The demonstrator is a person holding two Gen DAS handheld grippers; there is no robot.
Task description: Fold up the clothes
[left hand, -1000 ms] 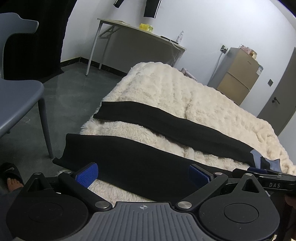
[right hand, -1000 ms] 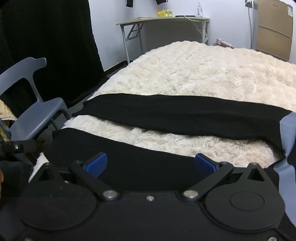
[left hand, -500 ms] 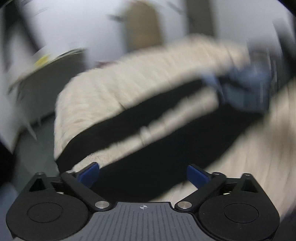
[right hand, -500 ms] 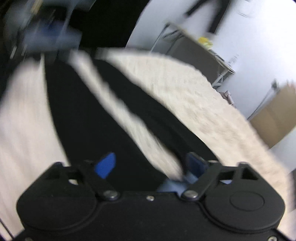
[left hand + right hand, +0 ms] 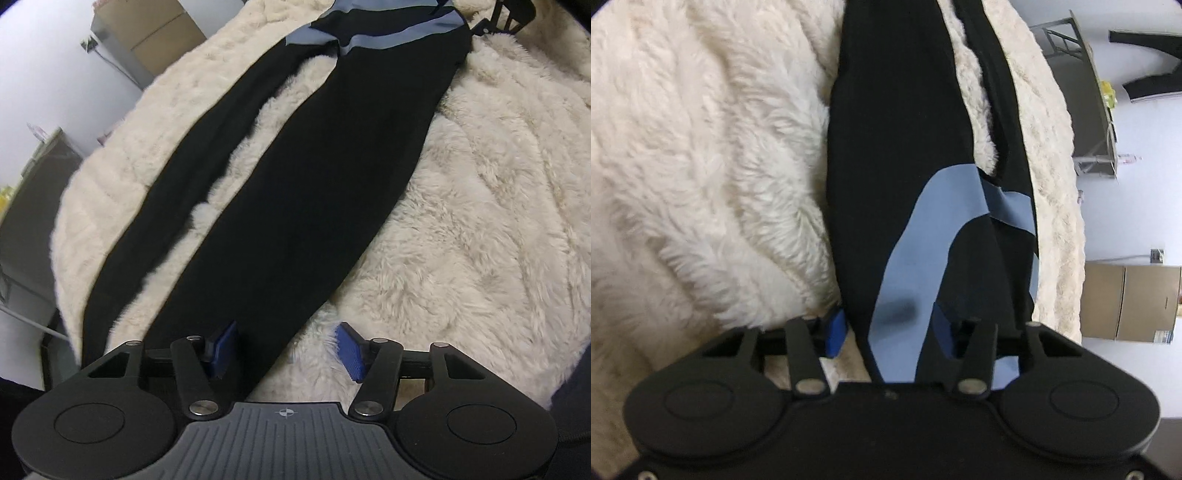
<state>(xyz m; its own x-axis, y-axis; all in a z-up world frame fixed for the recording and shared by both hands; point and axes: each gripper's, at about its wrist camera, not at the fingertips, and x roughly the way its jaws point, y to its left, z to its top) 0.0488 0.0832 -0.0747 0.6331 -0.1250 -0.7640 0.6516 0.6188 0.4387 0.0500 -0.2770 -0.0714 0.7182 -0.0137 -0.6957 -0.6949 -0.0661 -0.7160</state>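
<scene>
**Both claws closing at opposite ends of the black trousers**

Right now the long black trousers w/ pale blue curved panels (image 5: 314, 177) lie stretched flat on the cream shaggy faux-fur blanket (image 5: 480, 229), both legs side by side w/ a strip of fur showing between them.

Left gripper (image 5: 286, 349) sits at the cuff end of the nearer leg. Its jaws are about half open and closing. The black hem edge lies between the blue ribbed pads (image 5: 349, 350), close to the left-hand pad, w/ bare fur by the right-hand one. Pads don't look pressed onto the cloth yet, so no grip.

Right gripper (image 5: 888, 330) is at the waist end, where the blue panels (image 5: 923, 240) sweep across the fabric. Jaws narrower than the left's, also closing. Waist fabric, black + blue, runs between the blue pads (image 5: 835, 332); the left-hand pad sits at the fabric's edge by the fur, the right-hand pad on top of the cloth. Can't tell for sure if they pinch yet; looks like a gap remains.

In the left wrist view, the right gripper's black frame shows at the far top corner beside the waist.

Around the bed: a brown cabinet (image 5: 1130, 304) against the pale wall and a grey folding table (image 5: 1086, 99), both well apart from the trousers.
</scene>
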